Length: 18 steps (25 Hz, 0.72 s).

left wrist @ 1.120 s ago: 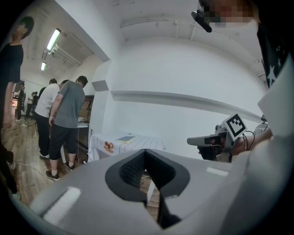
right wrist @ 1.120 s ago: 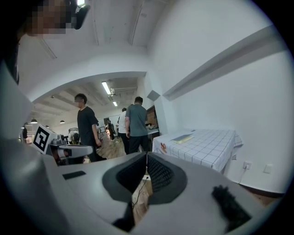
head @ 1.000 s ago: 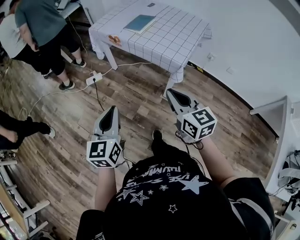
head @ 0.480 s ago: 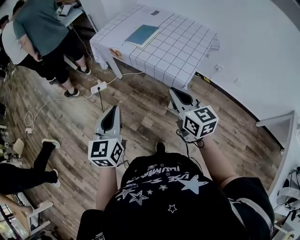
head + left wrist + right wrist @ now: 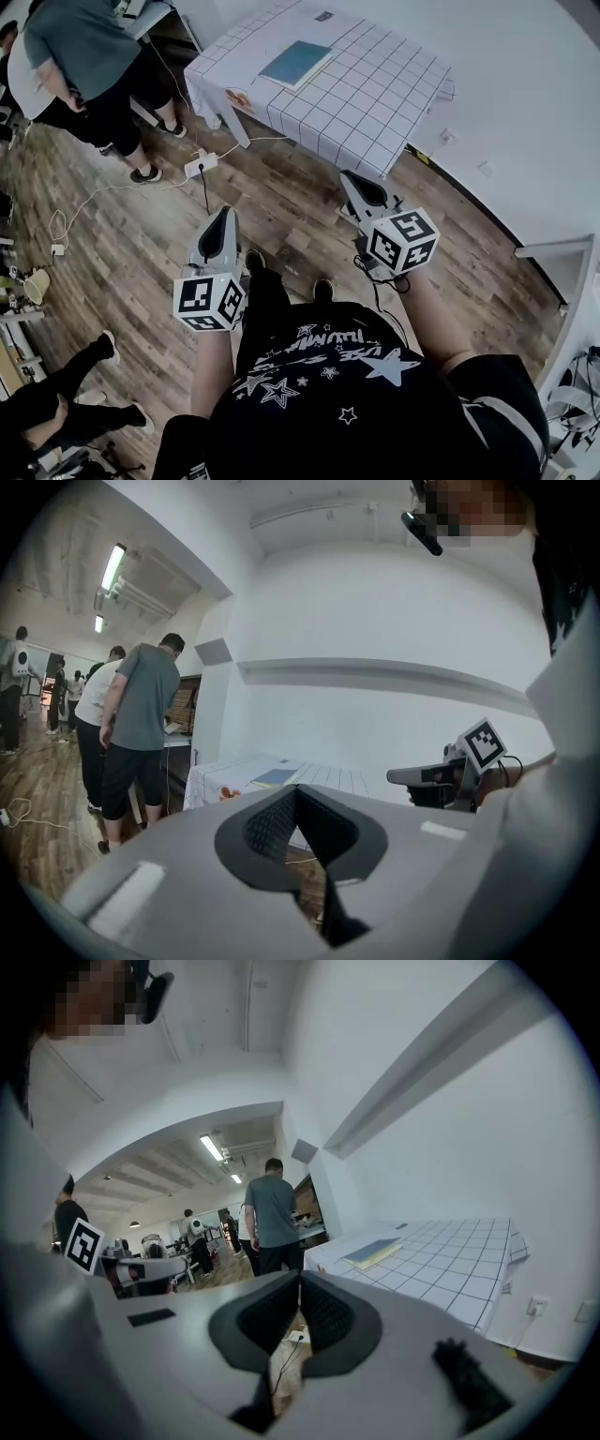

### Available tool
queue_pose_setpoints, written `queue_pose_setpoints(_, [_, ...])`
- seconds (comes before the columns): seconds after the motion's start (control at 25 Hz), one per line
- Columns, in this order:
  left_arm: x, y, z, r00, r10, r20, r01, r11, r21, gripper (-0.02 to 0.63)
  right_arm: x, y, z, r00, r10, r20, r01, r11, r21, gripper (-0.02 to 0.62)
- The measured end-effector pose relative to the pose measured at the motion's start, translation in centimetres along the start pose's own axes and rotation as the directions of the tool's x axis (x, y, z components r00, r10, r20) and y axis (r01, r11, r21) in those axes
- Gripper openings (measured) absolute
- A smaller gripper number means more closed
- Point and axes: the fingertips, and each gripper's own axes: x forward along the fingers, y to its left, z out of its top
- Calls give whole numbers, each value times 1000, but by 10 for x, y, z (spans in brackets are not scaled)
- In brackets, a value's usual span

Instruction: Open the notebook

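A closed teal notebook point(image 5: 296, 63) lies flat on a small table with a white checked cloth point(image 5: 375, 103), well ahead of both grippers. It also shows in the left gripper view as the notebook point(image 5: 277, 777) and in the right gripper view as the notebook point(image 5: 372, 1252). My left gripper point(image 5: 223, 217) is held level over the wooden floor, shut and empty. My right gripper point(image 5: 349, 178) is also shut with nothing between its pads and points toward the table's near corner. Neither touches the table.
Two people point(image 5: 84, 56) stand at a desk left of the table. A power strip point(image 5: 201, 166) with white cables lies on the floor before the table. Another person's legs point(image 5: 56, 398) are at lower left. A white wall point(image 5: 525, 84) runs behind the table, white furniture point(image 5: 562, 272) stands right.
The table and notebook have come closer and lower in the head view as I walk toward them. Both grippers stay shut. The legs at the left have shifted downward.
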Motion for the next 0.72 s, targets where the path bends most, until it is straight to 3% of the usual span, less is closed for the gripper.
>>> queue_pose_setpoints(0.32, [50, 39, 12, 995, -98, 2, 98, 995, 12, 9, 36, -12, 11, 994, -105, 9, 105, 994, -4, 18])
queue_pose_setpoints(0.72, [119, 122, 38, 974, -227, -7, 227, 974, 12, 9, 120, -15, 40, 970, -241, 33, 241, 970, 13, 17])
